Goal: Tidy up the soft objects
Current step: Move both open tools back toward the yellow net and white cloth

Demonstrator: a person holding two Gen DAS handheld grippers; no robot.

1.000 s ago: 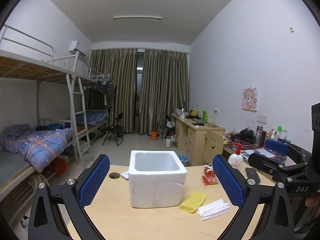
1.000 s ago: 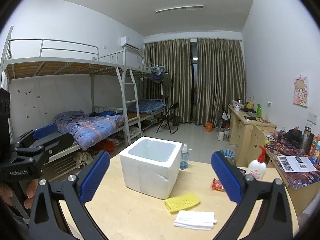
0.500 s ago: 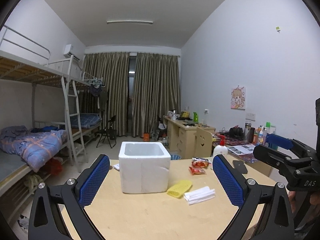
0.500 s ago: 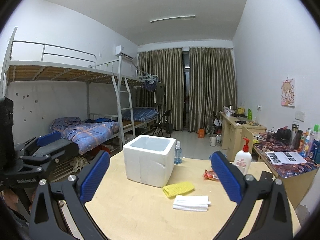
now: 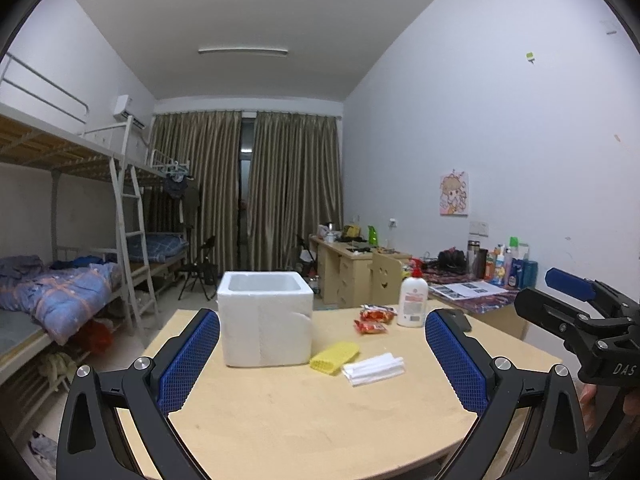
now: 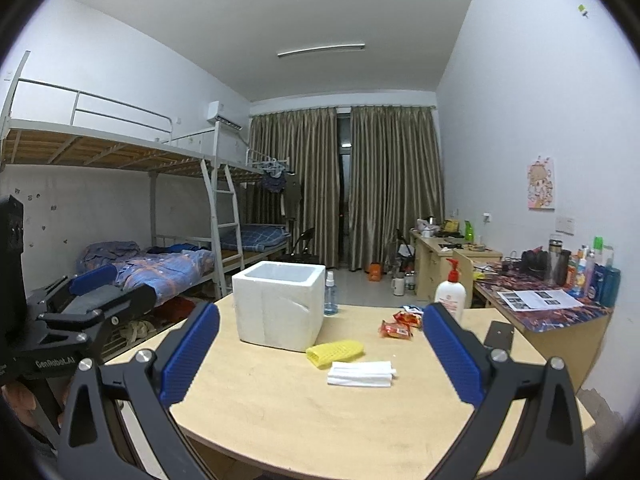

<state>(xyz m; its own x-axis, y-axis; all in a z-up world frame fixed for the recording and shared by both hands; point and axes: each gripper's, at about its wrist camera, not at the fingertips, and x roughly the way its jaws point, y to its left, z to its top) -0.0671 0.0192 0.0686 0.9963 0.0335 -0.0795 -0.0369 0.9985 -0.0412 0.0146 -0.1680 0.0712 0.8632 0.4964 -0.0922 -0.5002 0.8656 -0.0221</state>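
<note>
A white foam box stands open on the wooden table. A yellow mesh sponge lies right of the box. A folded white cloth lies in front of the sponge. My left gripper is open and empty, held back over the table's near edge. My right gripper is open and empty too, also back from the objects. The right gripper shows at the right of the left wrist view; the left gripper shows at the left of the right wrist view.
Red snack packets, a white pump bottle, a black phone and a small spray bottle sit on the table's far side. A bunk bed stands left, cluttered desks right.
Both grippers have drawn back and lowered their view: the box, sponge and cloth look farther away and more of the table shows. Both stay open and empty.
</note>
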